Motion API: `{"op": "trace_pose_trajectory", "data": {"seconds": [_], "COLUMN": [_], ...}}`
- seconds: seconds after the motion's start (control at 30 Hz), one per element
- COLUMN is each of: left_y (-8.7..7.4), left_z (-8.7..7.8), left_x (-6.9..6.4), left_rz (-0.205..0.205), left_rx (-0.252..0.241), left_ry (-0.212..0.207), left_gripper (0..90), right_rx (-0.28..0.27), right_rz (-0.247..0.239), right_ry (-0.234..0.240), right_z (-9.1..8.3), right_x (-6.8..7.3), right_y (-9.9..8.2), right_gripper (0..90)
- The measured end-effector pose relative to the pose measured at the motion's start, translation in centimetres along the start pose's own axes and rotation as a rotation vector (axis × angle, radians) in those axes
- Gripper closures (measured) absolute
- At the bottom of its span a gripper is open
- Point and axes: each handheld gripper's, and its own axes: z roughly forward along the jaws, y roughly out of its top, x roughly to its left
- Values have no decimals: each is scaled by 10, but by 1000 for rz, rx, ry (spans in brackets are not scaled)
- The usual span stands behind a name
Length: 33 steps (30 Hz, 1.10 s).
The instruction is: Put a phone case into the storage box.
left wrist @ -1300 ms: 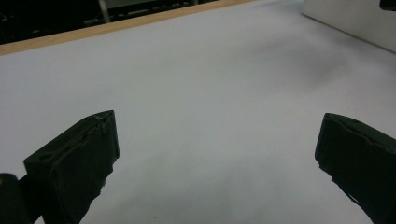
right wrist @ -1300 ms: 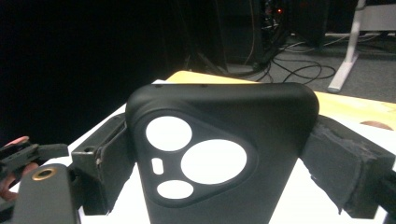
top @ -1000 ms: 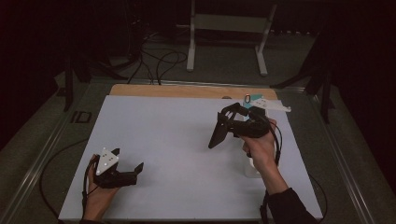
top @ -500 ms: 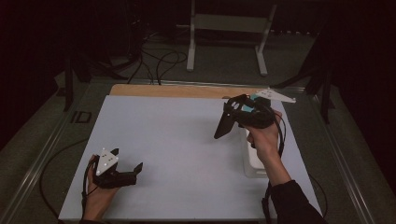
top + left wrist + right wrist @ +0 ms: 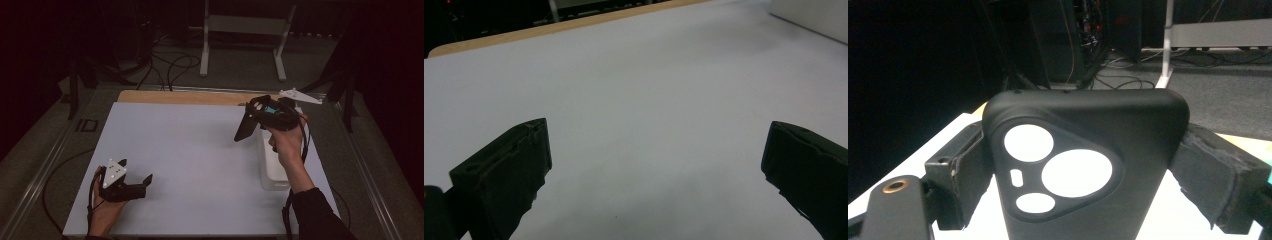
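A black phone case (image 5: 1088, 210) with a three-cornered camera cutout stands upright between the jaws of my right gripper (image 5: 1080, 155), which is shut on its two sides. In the high view that gripper (image 5: 256, 117) is held up in the air at the right, with the phone case (image 5: 244, 128) hanging down and left from it, above the left rim of a white tray. My left gripper (image 5: 143, 182) rests low at the front left of the white table top (image 5: 200, 150), jaws wide apart. In the left gripper view, my left gripper (image 5: 656, 165) has bare table between its jaws.
A shallow white tray (image 5: 272, 167) lies along the table's right side, under the right hand; its corner (image 5: 811, 15) shows far off. A wooden strip (image 5: 190, 96) marks the far edge. Behind it stand a white metal frame (image 5: 245, 25) and cables on the floor.
The right hand has carried the phone case up, to the right and farther back, uncovering more of the white tray. The left gripper has stayed put.
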Motion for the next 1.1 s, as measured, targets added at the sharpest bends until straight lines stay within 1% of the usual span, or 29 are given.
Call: {"op": "trace_pose_trajectory", "data": {"seconds": [0.37,0.57,0.7,0.73,0.97,1.1], "left_y": [0,0,0,0,-1,-1], "left_z": [0,1,1,1,1,1], "left_x": [0,0,0,0,0,0], "left_rz": [0,-1,-2,-2,0,-2], "left_rx": [0,1,0,0,4,4], "left_ry": [-1,-3,-2,-3,-3,-4], "left_gripper": [3,3,3,3,3,3], "right_rx": [-7,-16,-16,-15,-22,-24], "right_rz": [9,11,12,15,29,34], "right_ry": [-41,-82,-96,-110,-167,-191], "right_z": [2,4,4,4,4,5], "right_x": [-11,-20,-23,-26,-38,-42], "right_y": [7,13,15,16,20,20], "right_gripper": [144,143,143,143,143,142]}}
